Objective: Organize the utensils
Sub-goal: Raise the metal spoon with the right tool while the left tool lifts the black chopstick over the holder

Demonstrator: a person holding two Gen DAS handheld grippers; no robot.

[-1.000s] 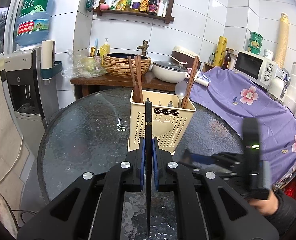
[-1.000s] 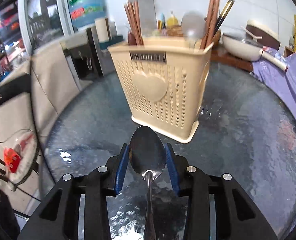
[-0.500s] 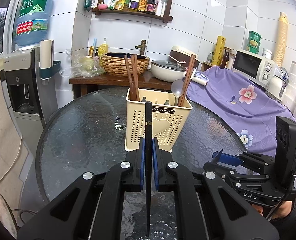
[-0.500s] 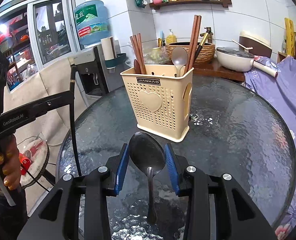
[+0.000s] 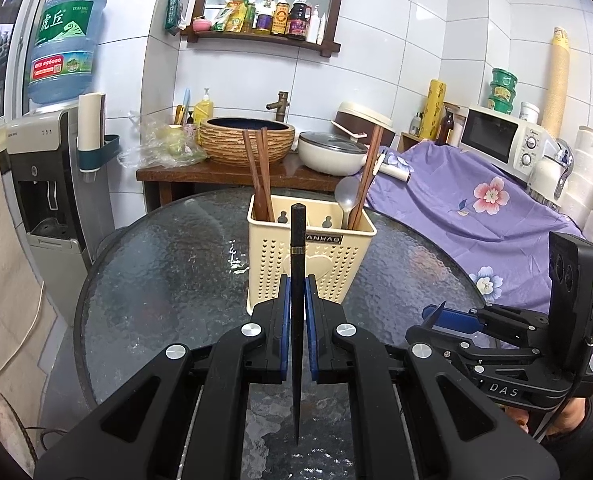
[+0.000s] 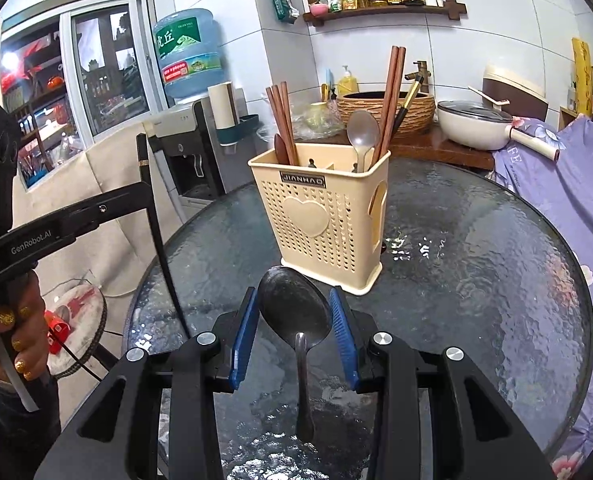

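Your left gripper (image 5: 296,312) is clamped on a black chopstick (image 5: 297,280), blue pads tight against the shaft, thick end pointing up and away toward the utensil caddy (image 5: 310,256), thin tip hanging back under the fingers. Your right gripper (image 6: 296,316) is clamped on a dark metal spoon (image 6: 294,312): pads press the bowl's two edges, bowl toward the caddy, handle trailing back between the fingers. Both grippers sit on the near side of the caddy, above the round glass table (image 6: 476,280), not touching it. The left wrist view catches the right gripper only side-on, lower right of the caddy, with a sliver of spoon past a blue pad; the grip itself reads only from the right wrist view. That view in turn shows your left hand (image 6: 12,332) on the handle, left of the caddy, and the black chopstick's full length standing near upright. The caddy stands upright on the table; brown chopsticks (image 6: 282,120) fill its left compartment, and a silver spoon (image 6: 362,136) with more chopsticks sits in its right. The right view alone shows a black, gold-banded chopstick (image 6: 406,108) behind them.
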